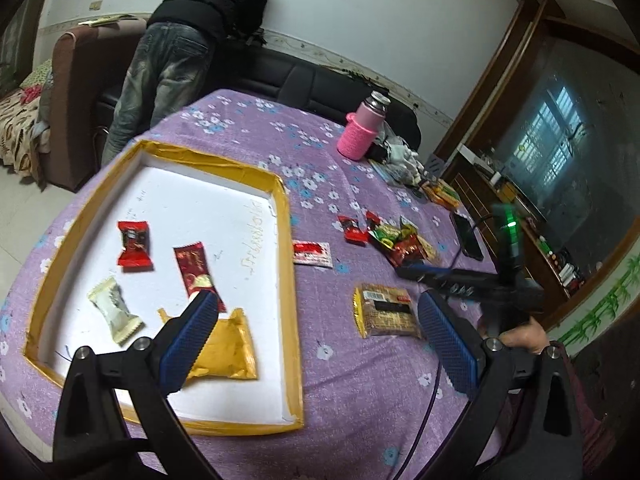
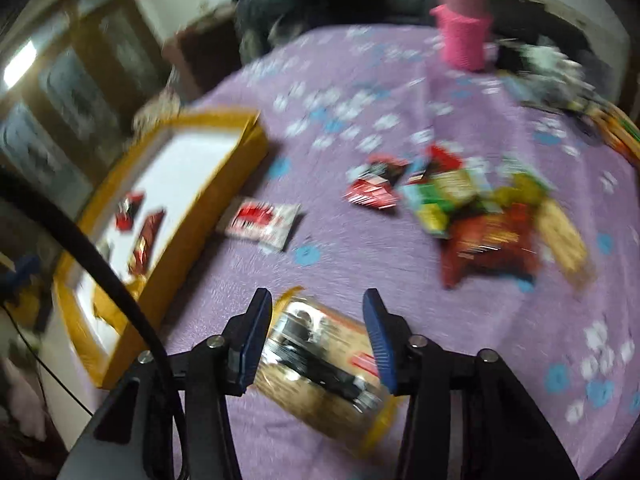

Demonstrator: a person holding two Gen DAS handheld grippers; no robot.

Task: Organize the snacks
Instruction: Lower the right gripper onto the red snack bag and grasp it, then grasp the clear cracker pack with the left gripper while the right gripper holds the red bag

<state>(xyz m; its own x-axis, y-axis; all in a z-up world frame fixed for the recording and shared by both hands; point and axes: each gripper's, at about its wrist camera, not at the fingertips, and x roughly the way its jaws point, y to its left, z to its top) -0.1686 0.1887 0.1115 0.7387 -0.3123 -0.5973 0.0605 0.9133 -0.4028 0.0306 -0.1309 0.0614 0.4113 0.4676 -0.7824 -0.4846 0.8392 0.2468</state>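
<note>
Here, right tool (image 2: 316, 308) tilted down, spread astride cracker packet (image 2: 320, 364), left tool (image 1: 316, 316) spread.

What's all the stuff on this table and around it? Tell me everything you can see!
Tablecloth: one, purple with flowers, covers the table.
Tray: one, yellow rim, white inside, left side.
Snacks in tray: four: red candy, dark red bar, white candy, gold packet.
Red-and-white packet: one, just outside the tray.
Biscuit pack: one, yellow-edged, near side.
Snack pile: red, green, yellow, mid-table; count unclear.
Bottle: one, pink, far side.
Phone: one, black, beside the pile.
Person: one, black jacket, jeans, behind the table.
Left tool: black, blue pads, open, by the tray's near corner.
Right tool: same colours, open over the biscuit pack.
</note>
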